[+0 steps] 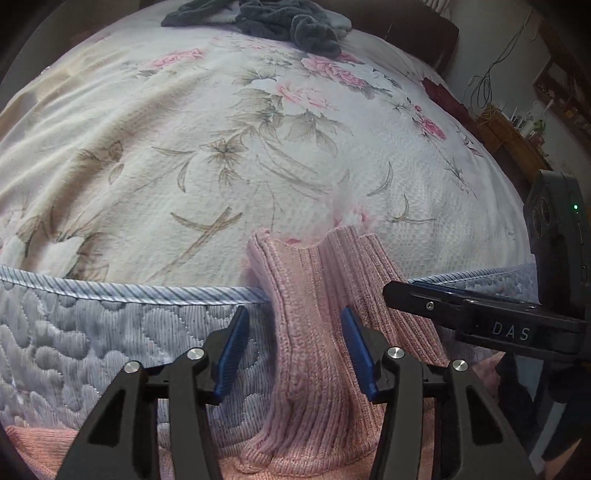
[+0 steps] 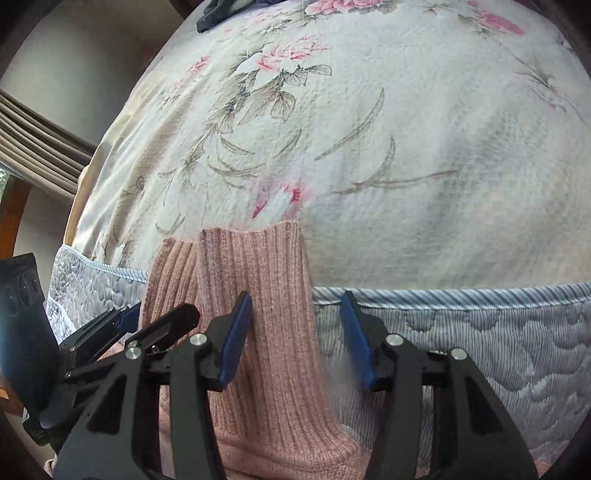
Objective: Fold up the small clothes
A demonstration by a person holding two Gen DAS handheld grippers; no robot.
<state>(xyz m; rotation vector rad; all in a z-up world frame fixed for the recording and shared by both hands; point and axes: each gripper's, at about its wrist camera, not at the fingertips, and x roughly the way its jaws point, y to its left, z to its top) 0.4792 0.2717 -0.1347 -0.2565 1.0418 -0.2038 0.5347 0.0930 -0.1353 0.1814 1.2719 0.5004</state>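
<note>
A pink ribbed knit garment (image 1: 314,332) hangs over the near edge of the bed, its two ribbed ends lying up on the floral blanket (image 1: 184,147). My left gripper (image 1: 293,314) is open, and a fold of the knit runs between its blue pads without being pinched. In the right wrist view the same pink knit (image 2: 258,266) drapes down the mattress side. My right gripper (image 2: 295,299) is open, its left pad against the knit's right half. Each gripper shows in the other's view: the right gripper (image 1: 406,291) beside the knit, the left gripper (image 2: 129,317) at the knit's left edge.
The quilted blue-grey mattress side (image 1: 92,332) drops below the blanket edge. A heap of dark grey clothes (image 1: 280,22) lies at the far end of the bed. A dark red cloth (image 1: 439,92) and a wooden shelf with cables (image 1: 509,129) are at the right. Curtains (image 2: 37,129) hang left.
</note>
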